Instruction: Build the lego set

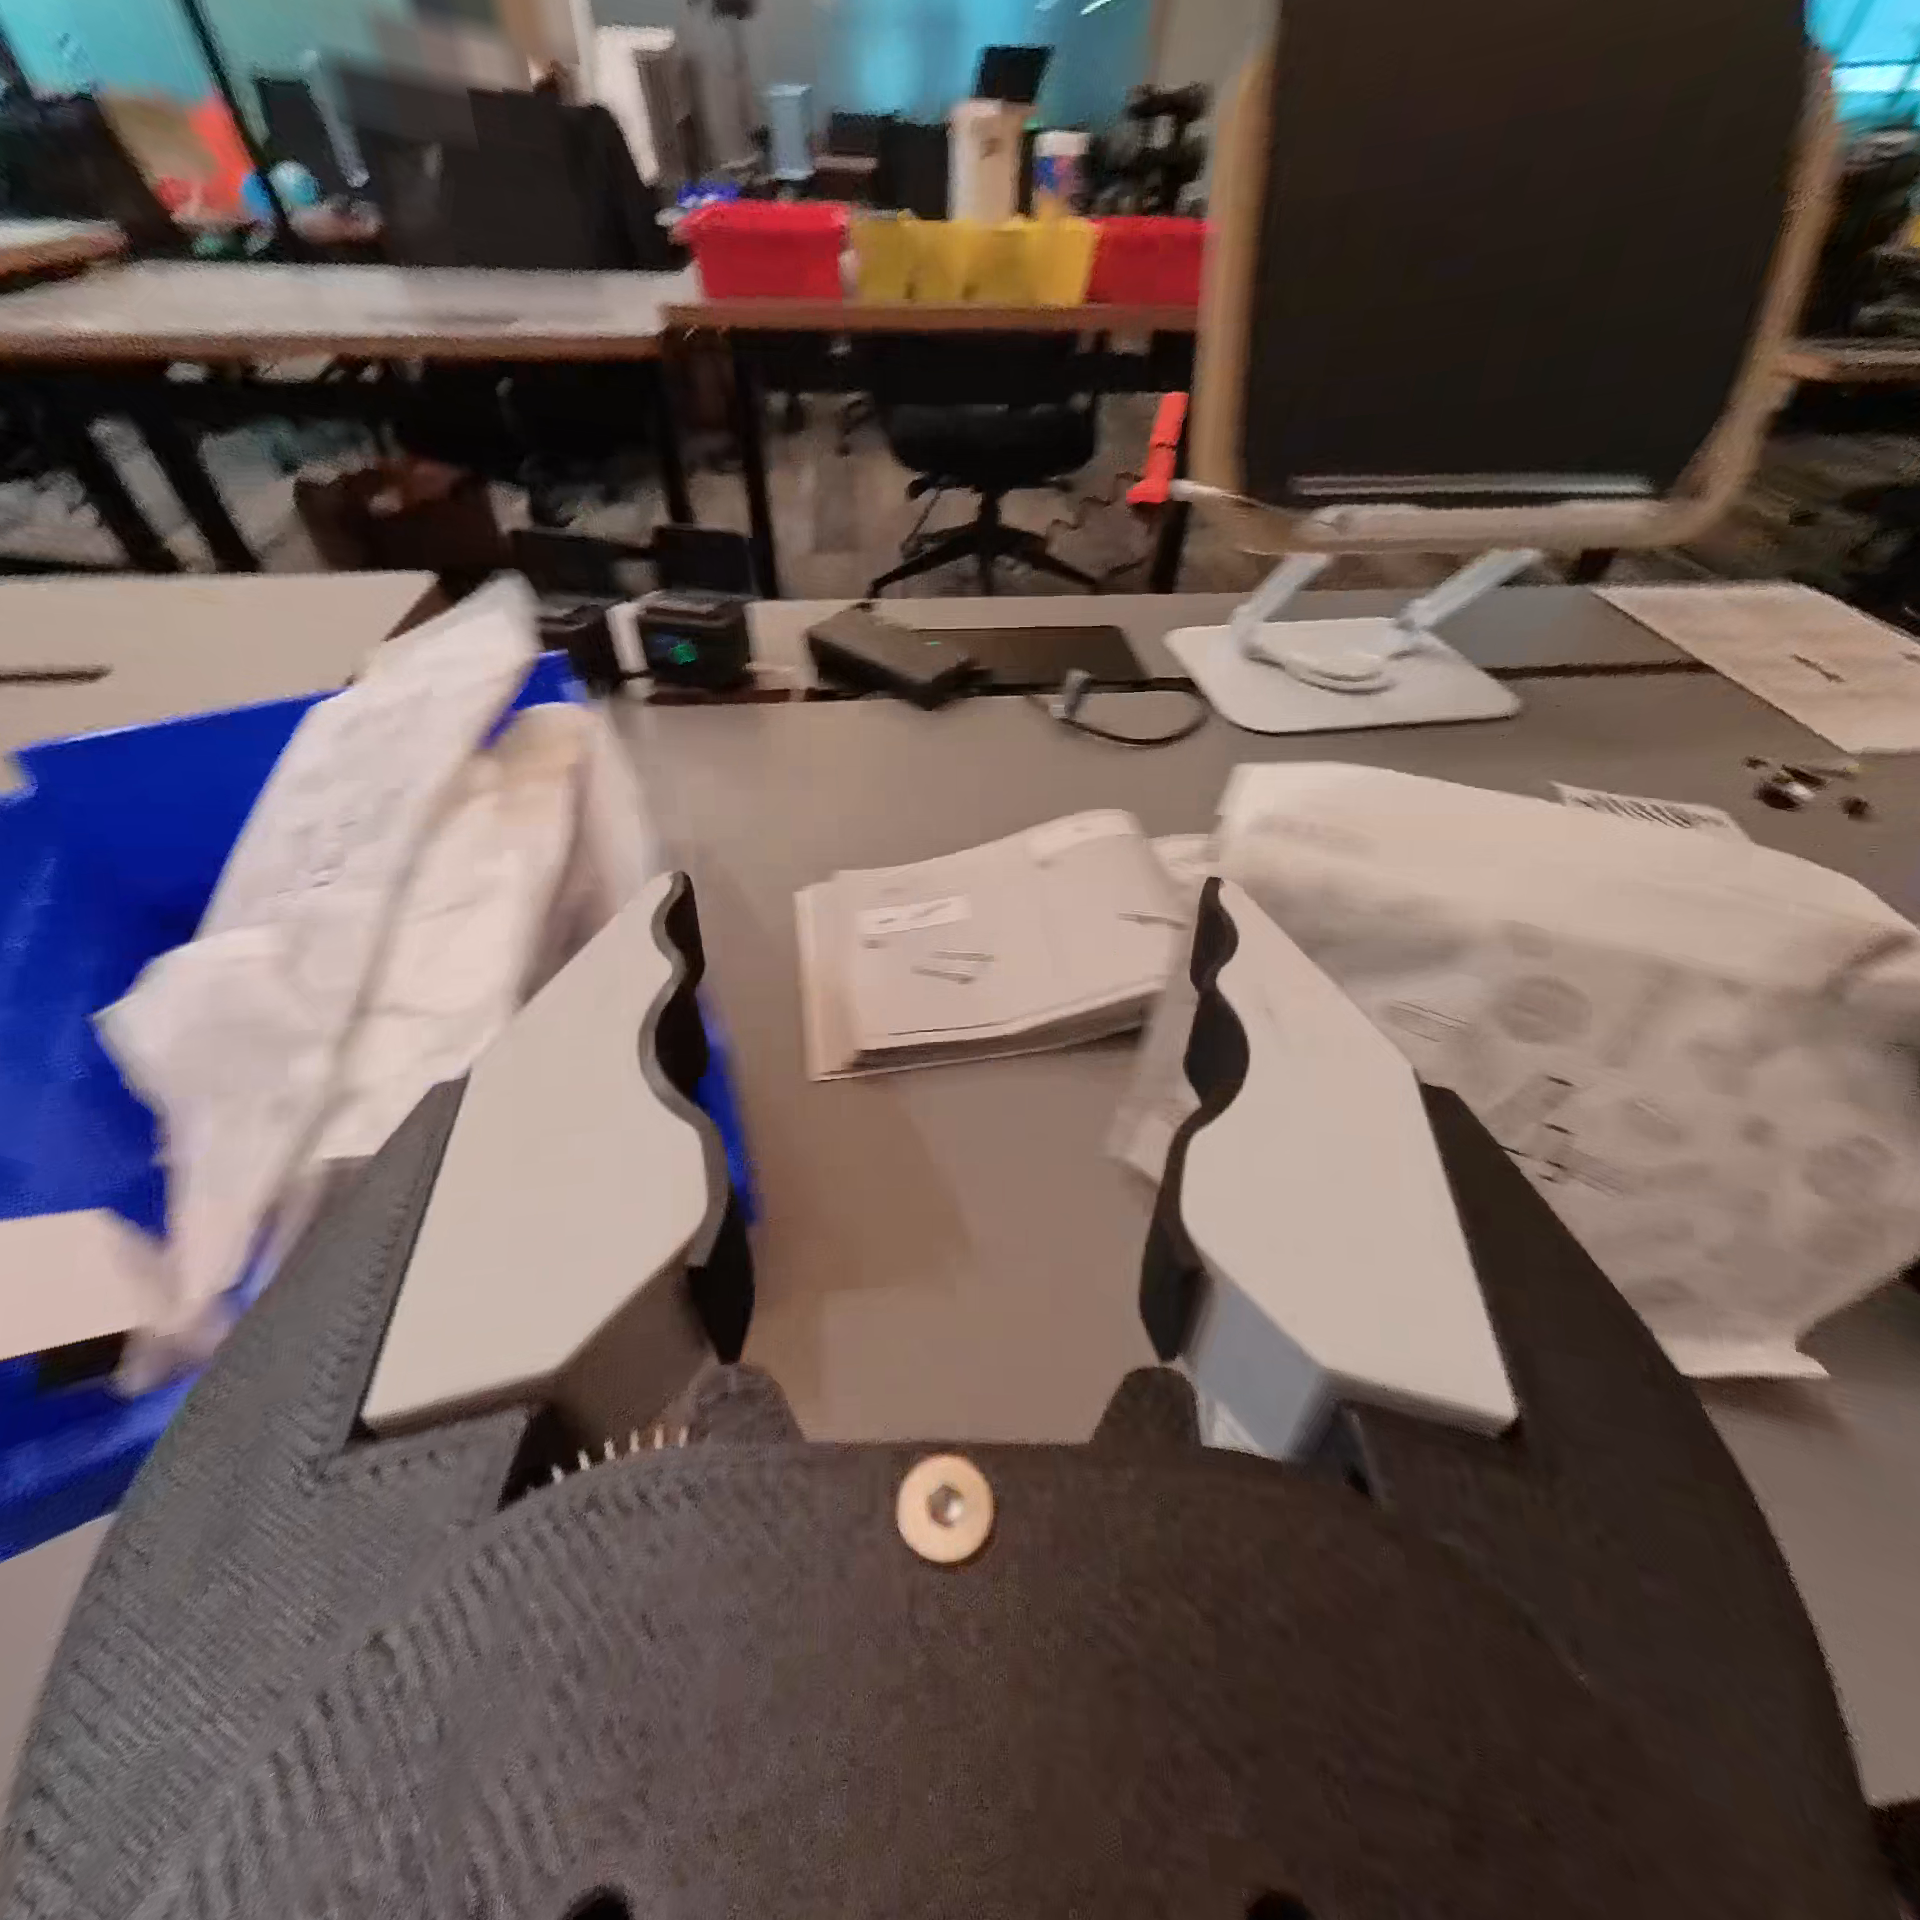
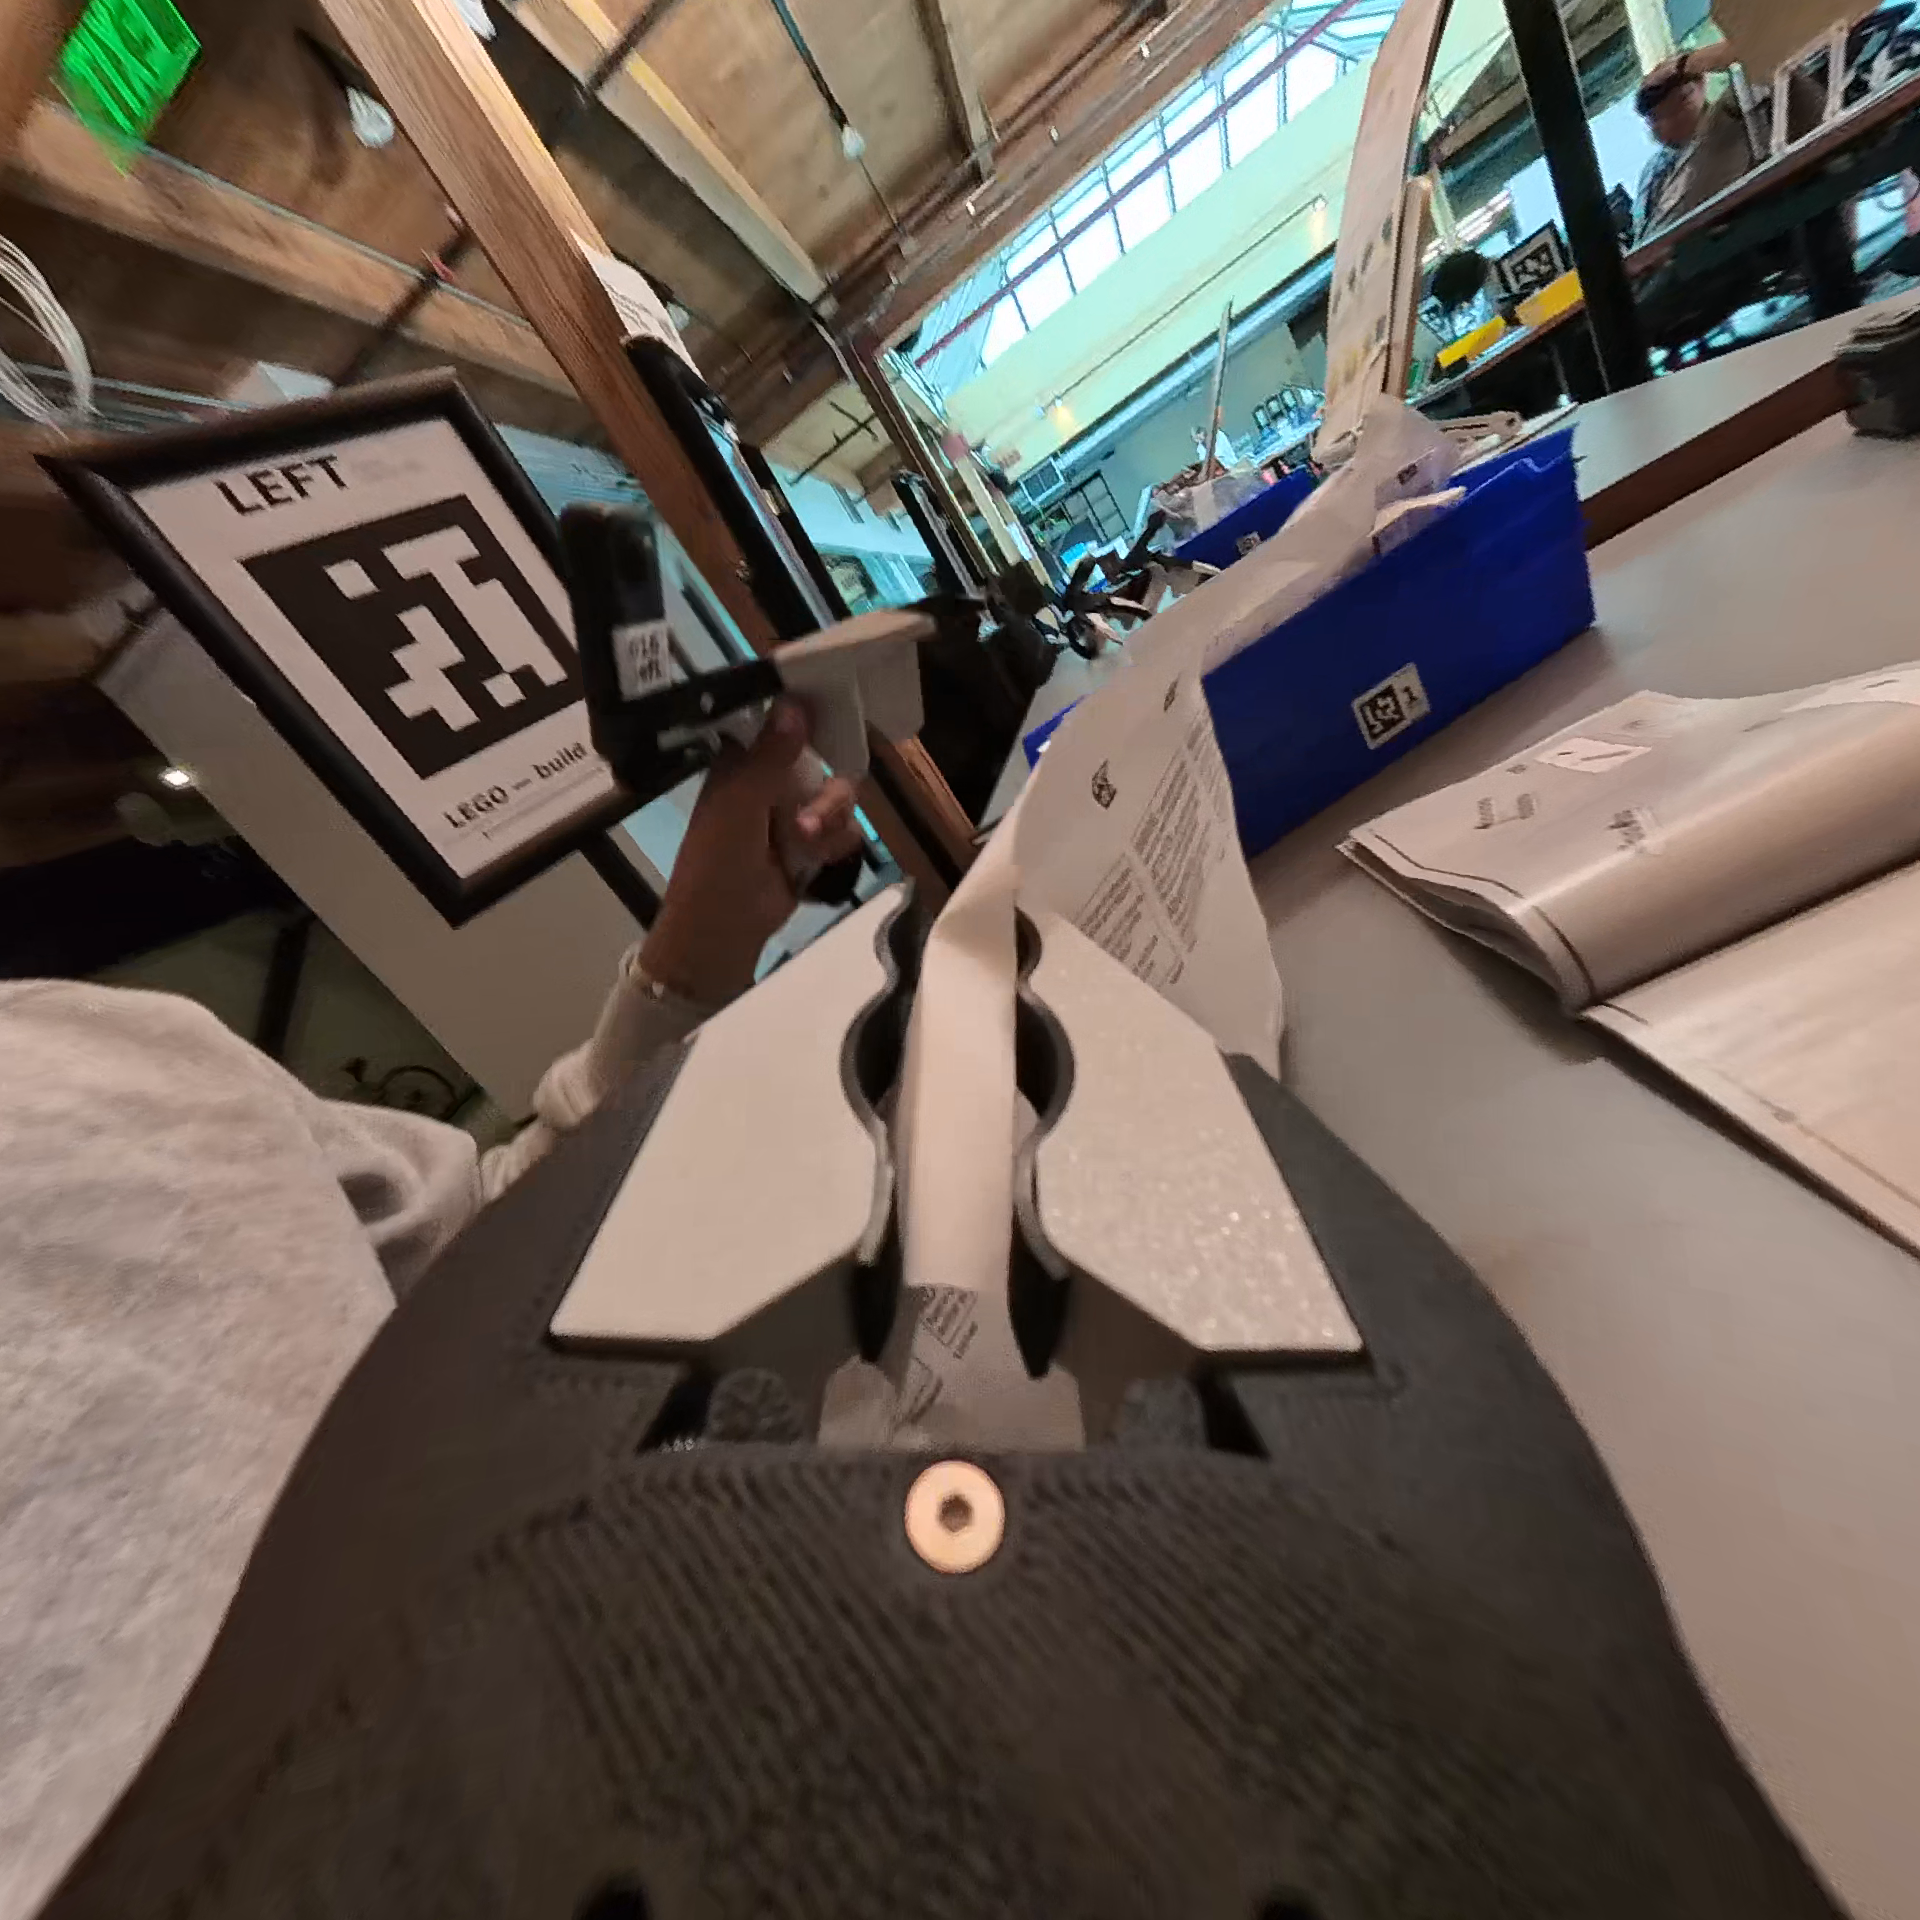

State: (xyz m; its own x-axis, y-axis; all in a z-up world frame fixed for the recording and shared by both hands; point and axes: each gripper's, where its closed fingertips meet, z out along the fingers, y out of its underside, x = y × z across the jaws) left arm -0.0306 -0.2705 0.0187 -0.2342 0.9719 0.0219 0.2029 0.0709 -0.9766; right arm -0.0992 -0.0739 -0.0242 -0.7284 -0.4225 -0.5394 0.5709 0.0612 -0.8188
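Note:
My right gripper (image 2: pixel 971 925) is shut on a white paper parts bag (image 2: pixel 1132 831) and holds it just above the grey table (image 2: pixel 1455 1299). The bag rises between the fingers and bends to the right. My left gripper (image 1: pixel 945 935) is open and empty above the table, pointing at an open instruction booklet (image 1: pixel 987 935). It also shows in the right wrist view (image 2: pixel 727 675), held up in a hand to the left. The booklet (image 2: pixel 1662 831) lies to the right of the held bag. A crumpled white paper bag (image 1: pixel 1558 1039) lies right of the left gripper.
A blue bin (image 1: pixel 104 883) at the left holds another white bag (image 1: pixel 364 883); the bin also shows in the right wrist view (image 2: pixel 1403 675). A white tablet stand (image 1: pixel 1340 665), chargers and cables stand at the table's back. Small dark pieces (image 1: pixel 1797 779) lie far right. A framed marker sign (image 2: pixel 364 644) stands left.

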